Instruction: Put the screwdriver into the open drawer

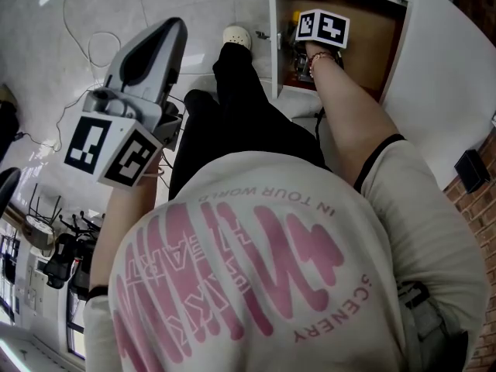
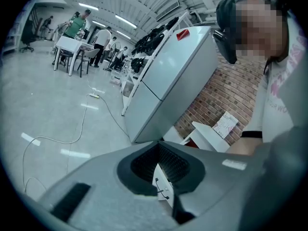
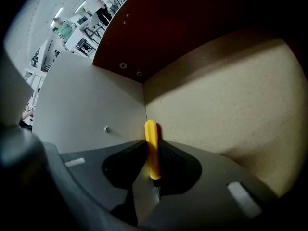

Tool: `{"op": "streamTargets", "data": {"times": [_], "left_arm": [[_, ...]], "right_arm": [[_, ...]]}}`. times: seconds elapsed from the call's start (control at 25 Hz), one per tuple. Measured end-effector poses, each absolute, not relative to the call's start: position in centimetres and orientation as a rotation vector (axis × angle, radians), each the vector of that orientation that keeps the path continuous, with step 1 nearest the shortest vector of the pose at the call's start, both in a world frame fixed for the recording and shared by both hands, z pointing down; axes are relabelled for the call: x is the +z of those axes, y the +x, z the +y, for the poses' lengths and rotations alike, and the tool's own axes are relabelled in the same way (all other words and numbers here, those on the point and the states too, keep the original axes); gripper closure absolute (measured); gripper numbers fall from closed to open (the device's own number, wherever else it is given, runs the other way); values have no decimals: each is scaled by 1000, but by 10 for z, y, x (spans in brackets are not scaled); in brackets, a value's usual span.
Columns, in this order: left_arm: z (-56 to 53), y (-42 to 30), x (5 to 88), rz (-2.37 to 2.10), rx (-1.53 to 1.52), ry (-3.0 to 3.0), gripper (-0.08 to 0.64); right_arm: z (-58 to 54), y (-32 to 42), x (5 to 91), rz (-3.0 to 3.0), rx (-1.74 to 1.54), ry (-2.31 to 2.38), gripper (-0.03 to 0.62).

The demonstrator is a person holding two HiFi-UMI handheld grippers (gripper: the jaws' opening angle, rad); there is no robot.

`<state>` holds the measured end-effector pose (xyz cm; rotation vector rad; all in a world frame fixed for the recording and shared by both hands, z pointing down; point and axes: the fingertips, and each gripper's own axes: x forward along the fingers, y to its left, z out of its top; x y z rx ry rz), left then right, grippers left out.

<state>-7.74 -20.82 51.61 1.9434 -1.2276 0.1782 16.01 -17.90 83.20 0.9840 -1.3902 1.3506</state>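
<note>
The screwdriver (image 3: 152, 148) has a yellow handle and stands upright between the jaws of my right gripper (image 3: 153, 163), whose pads close on it. It hangs inside the open drawer (image 3: 231, 95), close to the corner where the white side wall meets the brown back. In the head view, my right gripper (image 1: 304, 59) reaches down into the drawer (image 1: 273, 45) at the top, and its marker cube hides the screwdriver. My left gripper (image 1: 172, 26) is held up at the left, away from the drawer, shut and empty (image 2: 157, 152).
A white panel (image 1: 442, 76) stands right of the drawer, with a brick wall (image 1: 482, 184) beyond. The person's black-trousered leg and pale shoe (image 1: 236, 36) are beside the drawer. A cable (image 1: 85, 45) lies on the pale floor. A tall grey cabinet (image 2: 173, 76) and distant people show in the left gripper view.
</note>
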Motion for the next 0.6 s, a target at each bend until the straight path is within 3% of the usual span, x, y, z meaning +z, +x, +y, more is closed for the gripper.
{"op": "streamTargets", "data": {"times": [0.6], "left_arm": [[-196, -72, 509, -1208, 145, 1949, 560]], "right_arm": [[-173, 159, 820, -1392, 1375, 1011, 480]]}}
